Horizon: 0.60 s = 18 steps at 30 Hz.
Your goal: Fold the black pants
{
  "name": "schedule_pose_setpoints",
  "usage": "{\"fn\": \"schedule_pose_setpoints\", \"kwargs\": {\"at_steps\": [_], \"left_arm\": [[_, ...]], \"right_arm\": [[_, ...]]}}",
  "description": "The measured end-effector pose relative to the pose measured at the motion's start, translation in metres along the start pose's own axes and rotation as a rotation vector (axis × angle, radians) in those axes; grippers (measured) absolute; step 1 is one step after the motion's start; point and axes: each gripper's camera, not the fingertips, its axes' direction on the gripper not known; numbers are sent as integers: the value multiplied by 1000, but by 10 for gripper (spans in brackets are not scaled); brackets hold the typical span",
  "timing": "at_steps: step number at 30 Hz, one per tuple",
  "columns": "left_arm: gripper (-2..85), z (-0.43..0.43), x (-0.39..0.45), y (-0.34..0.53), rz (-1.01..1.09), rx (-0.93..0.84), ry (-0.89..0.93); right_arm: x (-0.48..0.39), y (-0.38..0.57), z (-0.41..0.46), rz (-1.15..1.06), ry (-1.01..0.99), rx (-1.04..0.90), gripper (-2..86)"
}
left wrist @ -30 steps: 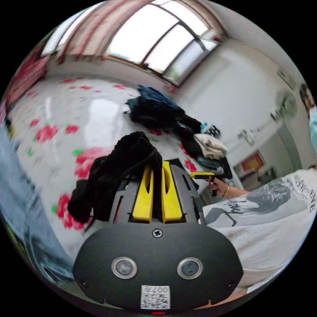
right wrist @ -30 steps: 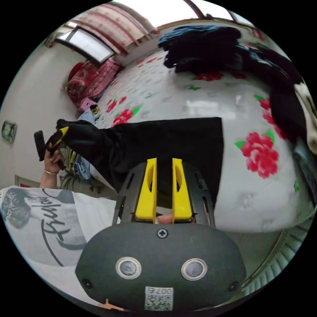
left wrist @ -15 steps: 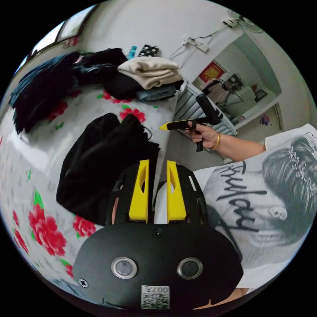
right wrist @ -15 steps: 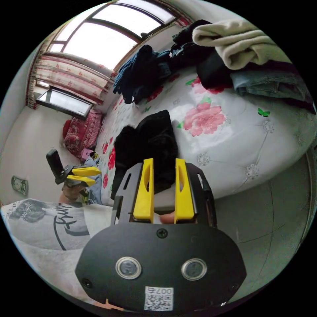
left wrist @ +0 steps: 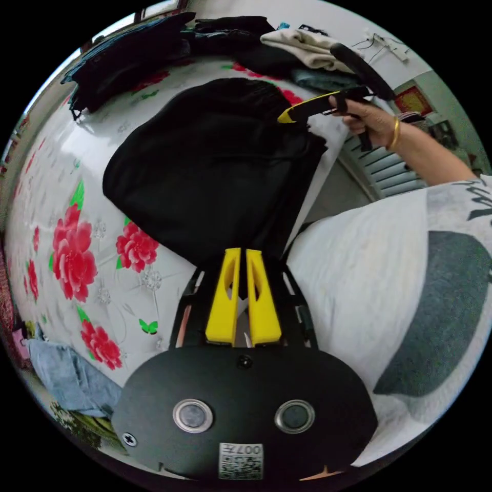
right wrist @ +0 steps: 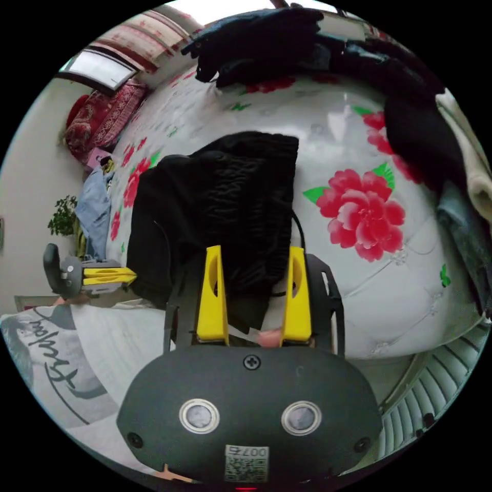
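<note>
The black pants (left wrist: 215,154) lie in a folded bundle near the front edge of the flower-printed bed (left wrist: 77,169). My left gripper (left wrist: 243,252) sits at the bundle's near edge, its yellow jaws nearly together with black cloth pinched at the tips. From the right gripper view that left gripper (right wrist: 134,277) touches the side of the pants (right wrist: 220,205). My right gripper (right wrist: 254,251) stands wide open with the gathered waistband and drawstring between its jaws. The left gripper view shows the right gripper (left wrist: 283,117) over the far corner, held by a hand.
A heap of dark clothes (left wrist: 133,56) lies at the far side of the bed (right wrist: 328,133), with folded beige cloth (left wrist: 302,43) beside it. A light blue garment (left wrist: 66,369) lies off the bed edge. A white radiator (right wrist: 425,410) stands nearby. The person's white shirt (left wrist: 369,287) is close.
A second ago both grippers held the pants stretched out, then let them drop onto the bed. Now the left has shut on the near edge and the right has opened wider over the waistband.
</note>
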Motion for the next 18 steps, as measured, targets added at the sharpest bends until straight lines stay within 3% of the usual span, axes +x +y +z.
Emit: {"fn": "schedule_pose_setpoints", "kwargs": {"at_steps": [3,8,13,18], "left_arm": [[-7,7,-2,0,21,-64,-30],[-8,-7,-22,25,-13,-16,-14],[7,-6,-92,62,-316,147,216],[93,0,-163,99,-541,325,447]], "right_arm": [[11,-7,-1,-8,-86,-79,67],[16,15,-101,-95,-201,105,21],[60,16,-65,55,-149,-63,53],[114,35,-83,240,-412,106,110]]}}
